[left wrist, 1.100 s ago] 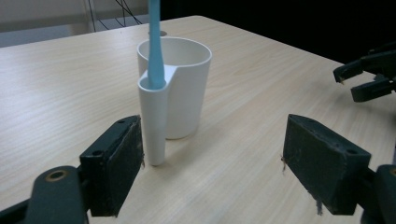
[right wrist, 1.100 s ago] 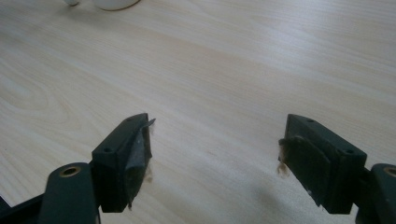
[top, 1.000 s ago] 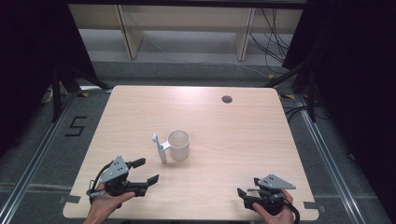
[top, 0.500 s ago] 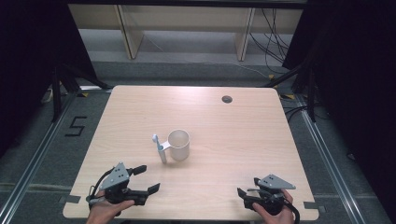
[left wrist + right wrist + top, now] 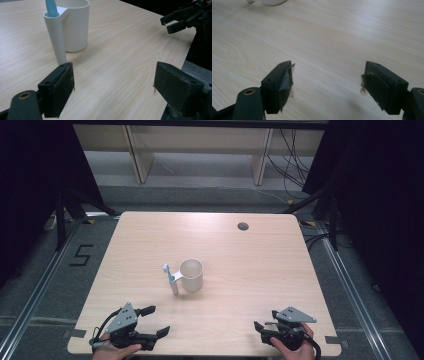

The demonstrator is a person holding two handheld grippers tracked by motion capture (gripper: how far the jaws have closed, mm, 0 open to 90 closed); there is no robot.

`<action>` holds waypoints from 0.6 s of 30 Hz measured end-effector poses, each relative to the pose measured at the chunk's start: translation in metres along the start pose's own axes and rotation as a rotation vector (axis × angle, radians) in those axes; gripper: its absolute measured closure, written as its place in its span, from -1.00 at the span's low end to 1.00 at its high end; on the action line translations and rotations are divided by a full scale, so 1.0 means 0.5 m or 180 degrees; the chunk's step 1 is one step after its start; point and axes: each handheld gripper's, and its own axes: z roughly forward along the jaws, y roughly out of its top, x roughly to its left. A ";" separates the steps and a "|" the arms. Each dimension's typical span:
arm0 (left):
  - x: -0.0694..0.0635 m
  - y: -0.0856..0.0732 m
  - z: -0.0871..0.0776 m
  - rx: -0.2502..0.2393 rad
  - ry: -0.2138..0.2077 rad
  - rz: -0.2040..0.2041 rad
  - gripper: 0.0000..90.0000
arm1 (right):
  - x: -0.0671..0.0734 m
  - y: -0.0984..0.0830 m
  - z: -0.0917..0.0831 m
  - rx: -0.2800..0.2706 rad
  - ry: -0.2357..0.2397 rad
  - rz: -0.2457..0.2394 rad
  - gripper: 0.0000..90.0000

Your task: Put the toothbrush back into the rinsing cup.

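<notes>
A white cup (image 5: 191, 275) stands upright near the middle of the wooden table (image 5: 260, 265). A light-blue toothbrush (image 5: 170, 277) stands in the hollow handle on its left side. In the left gripper view the cup (image 5: 75, 25) and toothbrush (image 5: 51, 7) are close ahead, to the left. My left gripper (image 5: 159, 320) rests open near the front left edge, jaws wide apart (image 5: 113, 82) and holding nothing. My right gripper (image 5: 258, 332) is open at the front right, over bare wood (image 5: 327, 77). It shows far off as a black claw (image 5: 175, 21).
A small round cable hole (image 5: 243, 226) sits near the table's far edge. Beyond the table are pale shelf units (image 5: 200, 150) and loose cables (image 5: 295, 155) on the grey floor. A "5" mark (image 5: 80, 256) lies on the floor at left. Black curtains flank both sides.
My left gripper has drawn back a little toward the near edge of the table, still open. The right gripper, cup and toothbrush have stayed put.
</notes>
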 end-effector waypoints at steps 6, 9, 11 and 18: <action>-0.008 -0.014 -0.005 -0.0013 0.0036 -0.0054 -0.65 | 0.001 0.000 -0.001 0.0001 -0.0007 -0.0003 -0.46; -0.011 -0.016 -0.011 -0.0003 0.0054 -0.0031 -0.65 | 0.001 0.000 0.000 -0.0015 -0.0015 -0.0018 -0.46; -0.014 -0.017 -0.013 -0.0024 0.0055 -0.0032 -0.65 | 0.001 0.000 0.000 -0.0015 -0.0018 -0.0018 -0.46; -0.021 -0.023 -0.022 -0.0076 0.0069 -0.0043 -0.65 | 0.002 0.001 -0.002 -0.0003 -0.0008 -0.0006 -0.46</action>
